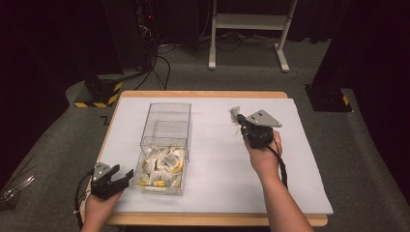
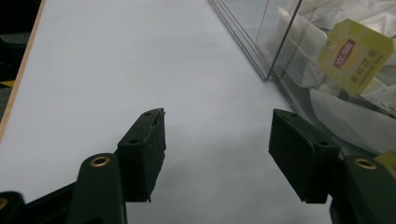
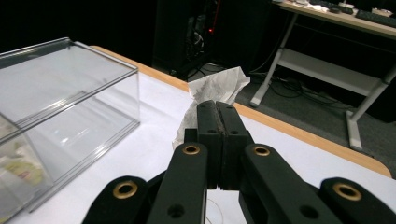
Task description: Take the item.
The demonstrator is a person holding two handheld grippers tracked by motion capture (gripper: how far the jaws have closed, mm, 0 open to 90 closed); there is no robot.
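Covering wooden table (image 1: 203,94), white sheet (image 1: 217,159); left gripper (image 1: 114,180) jaws apart, right gripper (image 1: 240,124) clamping tea bag (image 1: 236,115).

text: red logo with white Chinese characters, green Chinese lines below, too small to read | on: yellow tea bag tag (image 2: 355,55) | where: upper right, left gripper view
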